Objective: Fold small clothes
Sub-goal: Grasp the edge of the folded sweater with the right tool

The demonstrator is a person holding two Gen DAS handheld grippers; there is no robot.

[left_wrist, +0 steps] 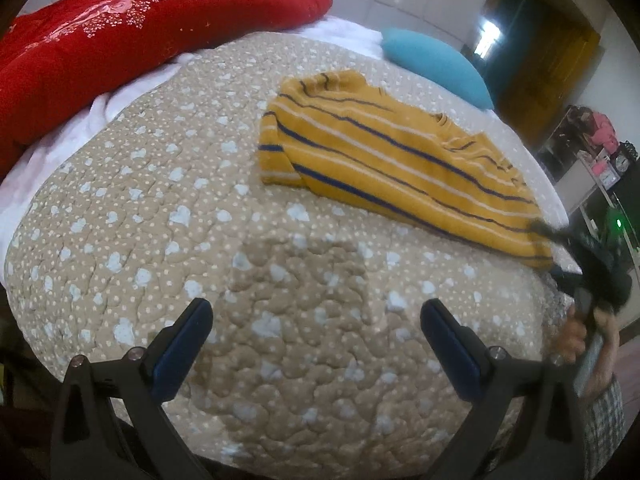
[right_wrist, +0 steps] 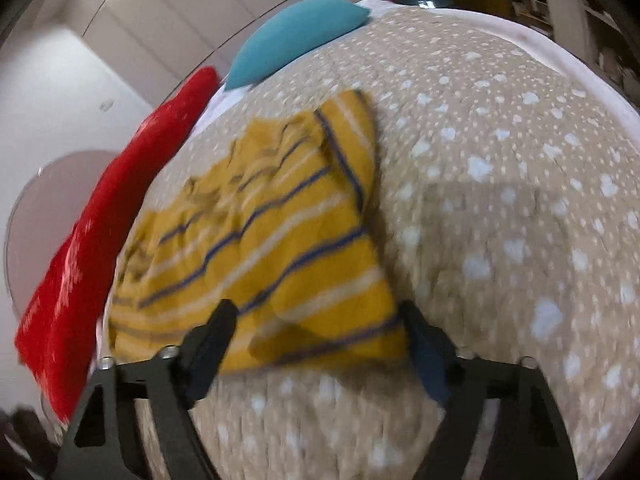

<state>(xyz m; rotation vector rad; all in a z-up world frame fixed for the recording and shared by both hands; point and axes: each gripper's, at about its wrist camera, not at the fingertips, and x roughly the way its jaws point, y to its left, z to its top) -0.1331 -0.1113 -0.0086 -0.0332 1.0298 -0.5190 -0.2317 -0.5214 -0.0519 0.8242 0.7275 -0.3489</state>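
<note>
Bed's quilted bedspread carries the yellow striped sweater, lying rumpled toward the teal pillow with the red duvet well apart. Right claw is spread at the sweater's near hem corner, empty; left claw is spread too, over bare quilt. Suggest pinching the hem edge only, single layer, and bringing the left to the opposite corner before lifting.

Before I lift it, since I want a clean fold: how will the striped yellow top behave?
The striped yellow top looks soft and wrinkled, so it will probably droop from a single pinch. It is partly folded over itself; layers may slide apart. On the quilt, pushing likely bunches it.
</note>
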